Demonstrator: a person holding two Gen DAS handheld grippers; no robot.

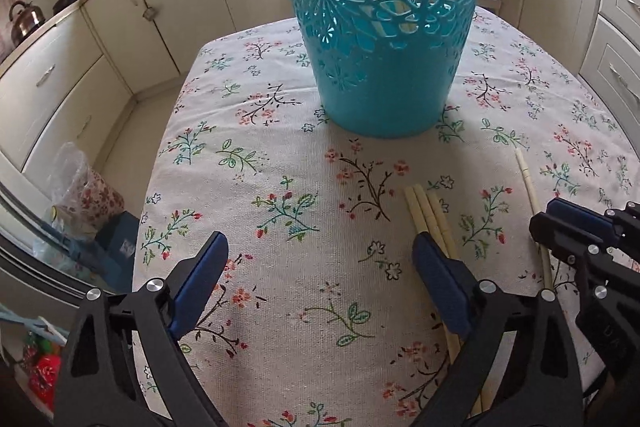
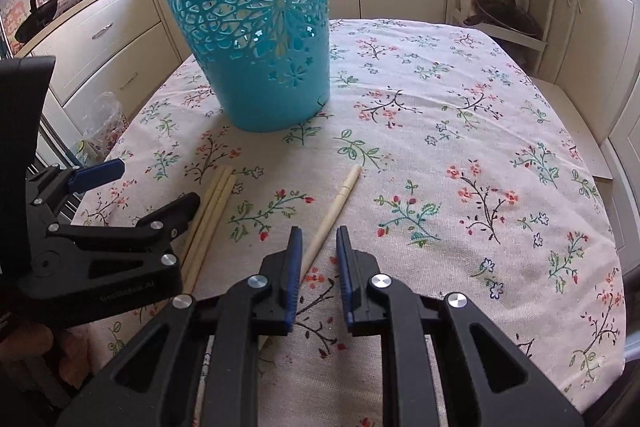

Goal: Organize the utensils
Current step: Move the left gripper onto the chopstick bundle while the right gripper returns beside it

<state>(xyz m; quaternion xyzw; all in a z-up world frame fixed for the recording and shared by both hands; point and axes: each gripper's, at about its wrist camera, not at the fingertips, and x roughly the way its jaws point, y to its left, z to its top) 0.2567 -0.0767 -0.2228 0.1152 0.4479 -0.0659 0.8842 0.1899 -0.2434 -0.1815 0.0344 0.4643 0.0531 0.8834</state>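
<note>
I am looking over a counter (image 2: 460, 99) covered with a pale floral cloth, where a tall turquoise plastic basket with cut-out flower patterns (image 1: 380, 27) is standing upright toward the far side. Pale sticks are showing through its cut-outs.

My left tool (image 1: 320, 267) is hanging over the cloth with its blue-padded jaws spread wide and nothing between them. Its right-side finger is sitting just over a bundle of three cream-coloured chopsticks (image 1: 424, 207), which are lying side by side on the cloth, tips pointing toward the basket.

My right tool (image 2: 318, 259) is standing with its jaws narrowed to a small gap. A single cream-coloured chopstick (image 2: 336, 203) is lying flat on the cloth just ahead of it, running under the left-side pad. I am seeing a gap at the jaw tips, and the pads are not pressing on the stick, so it is not gripped. The two tools are close beside each other.
</note>
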